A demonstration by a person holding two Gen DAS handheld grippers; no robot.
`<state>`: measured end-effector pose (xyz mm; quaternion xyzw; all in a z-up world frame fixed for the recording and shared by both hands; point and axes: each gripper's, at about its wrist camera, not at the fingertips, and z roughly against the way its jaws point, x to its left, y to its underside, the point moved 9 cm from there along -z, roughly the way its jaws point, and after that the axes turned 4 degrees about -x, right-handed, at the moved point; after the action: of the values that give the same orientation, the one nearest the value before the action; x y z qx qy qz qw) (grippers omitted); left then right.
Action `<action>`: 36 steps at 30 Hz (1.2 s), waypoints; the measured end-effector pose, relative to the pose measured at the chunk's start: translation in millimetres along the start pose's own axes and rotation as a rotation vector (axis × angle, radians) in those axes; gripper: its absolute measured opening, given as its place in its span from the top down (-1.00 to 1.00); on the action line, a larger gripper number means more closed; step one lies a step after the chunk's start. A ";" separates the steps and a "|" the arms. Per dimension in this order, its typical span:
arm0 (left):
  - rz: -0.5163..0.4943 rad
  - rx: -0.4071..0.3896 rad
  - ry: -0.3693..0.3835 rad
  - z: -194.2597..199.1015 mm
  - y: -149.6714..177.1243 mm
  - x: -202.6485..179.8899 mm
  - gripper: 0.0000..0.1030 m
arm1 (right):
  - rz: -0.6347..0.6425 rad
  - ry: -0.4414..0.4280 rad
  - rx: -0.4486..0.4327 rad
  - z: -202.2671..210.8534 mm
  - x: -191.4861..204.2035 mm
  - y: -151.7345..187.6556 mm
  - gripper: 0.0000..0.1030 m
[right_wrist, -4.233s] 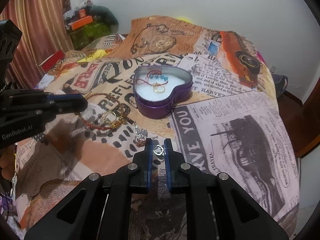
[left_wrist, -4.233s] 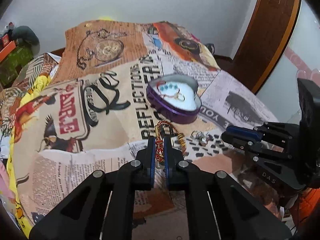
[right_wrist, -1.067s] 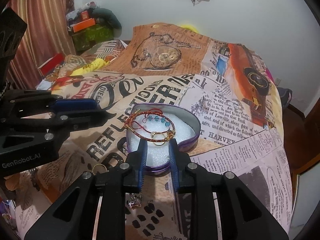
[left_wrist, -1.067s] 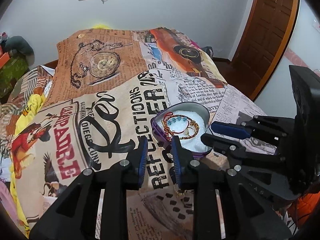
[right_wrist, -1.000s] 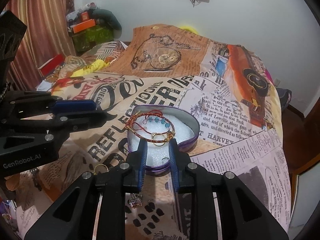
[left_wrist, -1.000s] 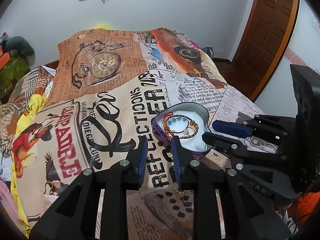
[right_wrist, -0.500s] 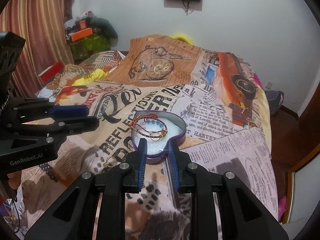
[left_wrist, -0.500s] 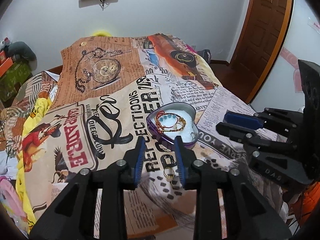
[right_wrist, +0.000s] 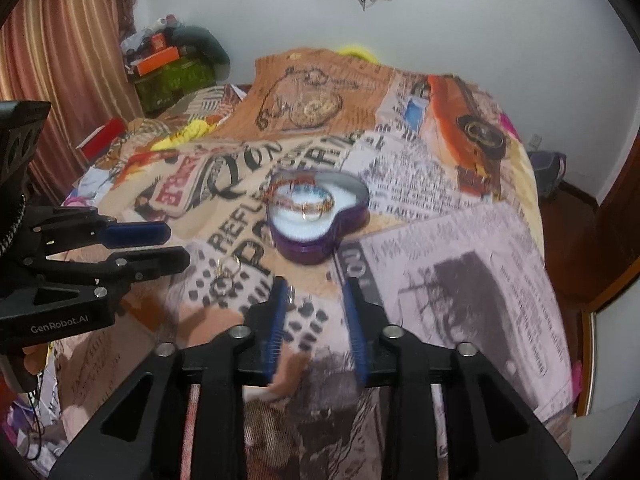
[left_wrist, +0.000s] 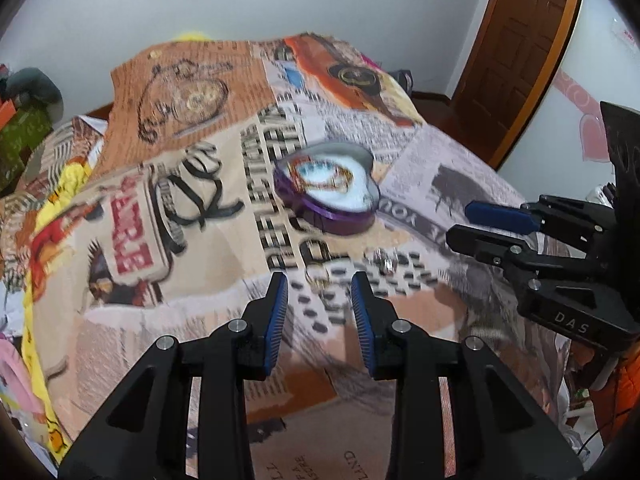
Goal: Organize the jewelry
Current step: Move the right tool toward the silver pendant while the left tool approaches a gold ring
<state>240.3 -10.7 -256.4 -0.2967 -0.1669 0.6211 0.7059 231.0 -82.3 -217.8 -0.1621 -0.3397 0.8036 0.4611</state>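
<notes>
Bed (left_wrist: 460, 168) fills both frames. Heart tin (left_wrist: 326, 190), now bracelets inside, sits mid-frame, farther off than before. My left hand-held gripper (left_wrist: 319, 286) and right hand-held gripper (right_wrist: 313, 292) tilt down, spread, empty; right just widened. Small ring (left_wrist: 318, 276) lies loose.

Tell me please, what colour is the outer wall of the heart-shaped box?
Purple; the heart-shaped box shows it best in the right wrist view.
</notes>
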 end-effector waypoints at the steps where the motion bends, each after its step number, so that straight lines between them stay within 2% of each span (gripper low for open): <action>1: 0.006 0.013 0.007 -3.3 5.0 -0.9 0.38 | -0.003 0.002 0.004 -0.8 -0.5 2.9 0.32; 5: 0.017 0.062 0.034 -15.6 21.3 -6.1 0.38 | -0.013 -0.005 0.028 -7.8 -0.3 14.0 0.32; 9: 0.014 0.078 0.050 -22.8 26.5 -9.7 0.38 | -0.003 -0.010 0.030 -10.9 1.6 19.6 0.32; 16: 0.016 0.070 0.076 -34.0 21.8 -12.6 0.38 | 0.021 -0.037 0.030 -18.2 9.4 21.9 0.32; 18: 0.017 0.063 0.074 -36.3 19.9 -11.6 0.38 | 0.032 -0.076 0.048 -23.1 15.3 23.8 0.32; 22: 0.015 0.046 0.068 -40.4 16.9 -10.1 0.38 | 0.061 -0.097 0.056 -29.6 23.8 24.8 0.33; 25: 0.016 0.040 0.069 -41.2 16.1 -8.1 0.42 | 0.077 -0.107 0.066 -35.6 27.4 25.1 0.47; 27: 0.014 0.034 0.059 -41.5 15.5 -5.4 0.58 | 0.083 -0.109 0.073 -39.6 28.1 24.8 0.53; 34: 0.030 0.026 0.080 -41.2 15.0 -0.4 0.60 | 0.100 -0.102 0.075 -46.7 26.8 22.2 0.79; 36: 0.026 0.024 0.076 -40.8 14.6 -0.5 0.60 | 0.102 -0.099 0.073 -47.3 25.8 21.8 0.80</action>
<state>253.5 -19.1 -296.8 -0.3137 -0.1288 0.6204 0.7072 230.9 -49.1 -265.5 -0.1226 -0.3237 0.8450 0.4077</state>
